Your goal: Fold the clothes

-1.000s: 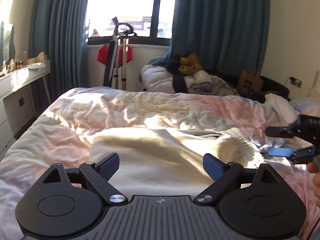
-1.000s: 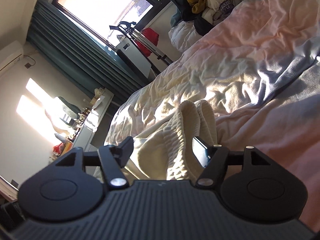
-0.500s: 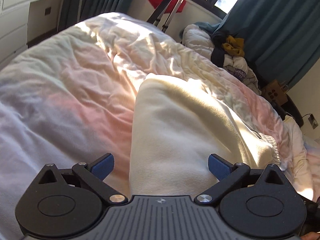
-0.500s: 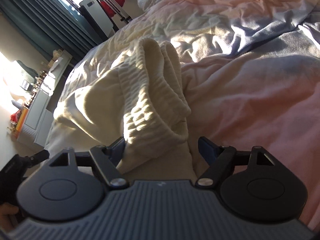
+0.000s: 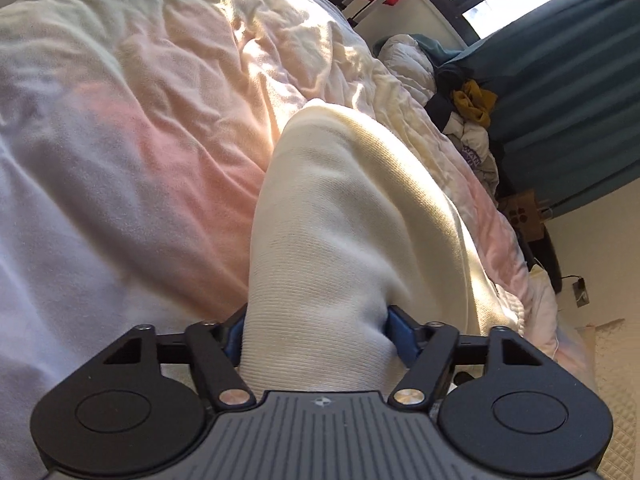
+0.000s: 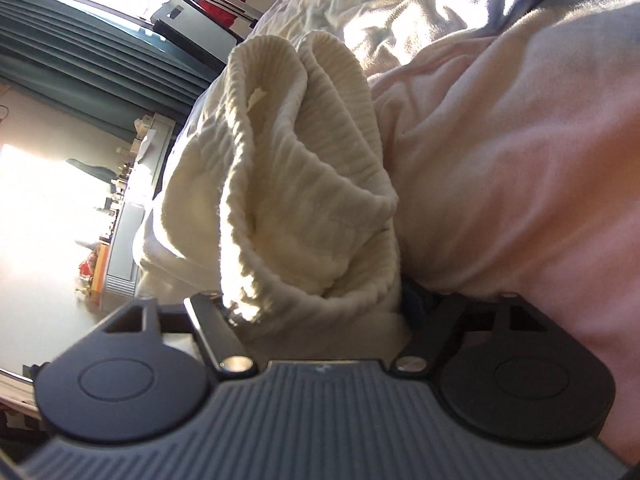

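Evidently both tools, the left tool [image 5: 316,336] and right tool [image 6: 320,304], are closing onto the soft, limp cream sweater [image 5: 352,216] lying on the bed [image 5: 120,140], clamping bunched knit near its edges.

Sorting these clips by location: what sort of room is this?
Most likely a lived-in bedroom: a bed with a rumpled duvet, teal curtains by a window, and a dresser crowded with small items.
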{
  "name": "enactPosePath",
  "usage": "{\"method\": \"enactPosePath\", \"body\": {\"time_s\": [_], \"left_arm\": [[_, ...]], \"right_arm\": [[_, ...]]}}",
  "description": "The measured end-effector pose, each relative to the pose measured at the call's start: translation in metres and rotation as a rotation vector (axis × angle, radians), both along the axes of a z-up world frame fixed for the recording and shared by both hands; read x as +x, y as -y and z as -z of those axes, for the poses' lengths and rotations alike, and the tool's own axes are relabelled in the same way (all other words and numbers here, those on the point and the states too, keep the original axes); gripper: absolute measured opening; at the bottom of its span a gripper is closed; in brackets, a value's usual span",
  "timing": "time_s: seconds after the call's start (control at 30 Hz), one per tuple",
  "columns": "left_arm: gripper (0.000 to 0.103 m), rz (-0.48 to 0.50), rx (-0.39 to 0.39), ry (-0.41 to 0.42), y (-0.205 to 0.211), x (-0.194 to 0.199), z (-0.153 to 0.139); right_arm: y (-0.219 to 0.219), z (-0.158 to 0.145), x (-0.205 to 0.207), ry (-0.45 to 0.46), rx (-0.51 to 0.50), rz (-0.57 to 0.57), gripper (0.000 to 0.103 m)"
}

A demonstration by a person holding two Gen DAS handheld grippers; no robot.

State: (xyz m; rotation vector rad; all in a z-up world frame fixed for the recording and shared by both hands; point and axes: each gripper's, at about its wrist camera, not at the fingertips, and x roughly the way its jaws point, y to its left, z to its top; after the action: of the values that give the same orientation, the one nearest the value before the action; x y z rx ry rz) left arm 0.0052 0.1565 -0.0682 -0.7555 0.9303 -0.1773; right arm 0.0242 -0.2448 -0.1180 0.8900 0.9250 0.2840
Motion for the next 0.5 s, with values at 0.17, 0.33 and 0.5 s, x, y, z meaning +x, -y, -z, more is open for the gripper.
{"method": "enactPosePath", "body": {"time_s": [0.17,0.33,0.5], "left_arm": [[0.042,-0.055,-0.139,0.013,-0.011,-0.009,-0.004],[0.037,-0.054,-0.215,0.051,-0.001,-0.018,-0.032],[0.036,0.014,-0.264,0.095,0.037,-0.019,-0.074]], "right_arm": [[0.003,-0.024,-0.014,0.078,0.067,0.035,0.038],[0.015,-0.055,-0.035,0.157,0.168,0.065,0.033],[0.047,-0.093,-0.066,0.255,0.235,0.132,0.033]]}}
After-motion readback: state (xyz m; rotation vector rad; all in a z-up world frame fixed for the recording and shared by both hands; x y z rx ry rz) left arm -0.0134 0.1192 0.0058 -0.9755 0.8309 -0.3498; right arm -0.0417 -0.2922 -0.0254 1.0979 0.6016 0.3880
